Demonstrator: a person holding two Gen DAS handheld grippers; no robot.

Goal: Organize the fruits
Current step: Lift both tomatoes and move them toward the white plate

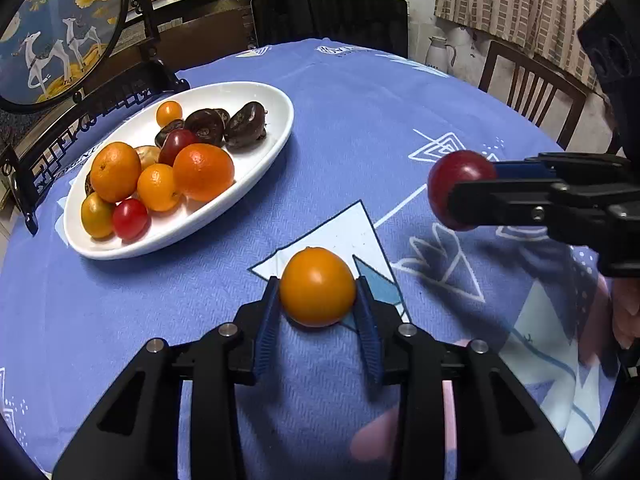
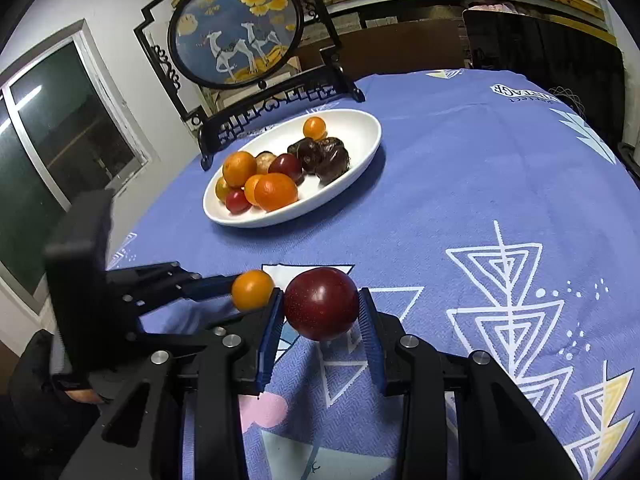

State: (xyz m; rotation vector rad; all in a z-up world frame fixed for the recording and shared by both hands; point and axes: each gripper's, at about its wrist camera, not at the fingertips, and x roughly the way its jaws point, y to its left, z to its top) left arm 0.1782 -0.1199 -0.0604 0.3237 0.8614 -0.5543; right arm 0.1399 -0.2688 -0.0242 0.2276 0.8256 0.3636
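Observation:
My left gripper [image 1: 317, 292] is shut on a small orange fruit [image 1: 317, 286] and holds it above the blue tablecloth. My right gripper [image 2: 322, 306] is shut on a dark red plum [image 2: 321, 303], also off the cloth. In the left wrist view the right gripper [image 1: 444, 196] holds the plum [image 1: 456, 178] at the right. In the right wrist view the left gripper [image 2: 250, 290] holds the orange fruit [image 2: 252, 289] at the left. A white oval plate [image 1: 256, 92] holds several oranges, red tomatoes and dark fruits; it also shows in the right wrist view [image 2: 360, 120].
A round painted screen on a black stand [image 1: 52, 40] stands right behind the plate, also in the right wrist view [image 2: 236, 28]. Dark chairs [image 1: 328, 20] and a wooden chair [image 1: 532, 88] stand at the table's far edge. A window [image 2: 60, 136] is on the left.

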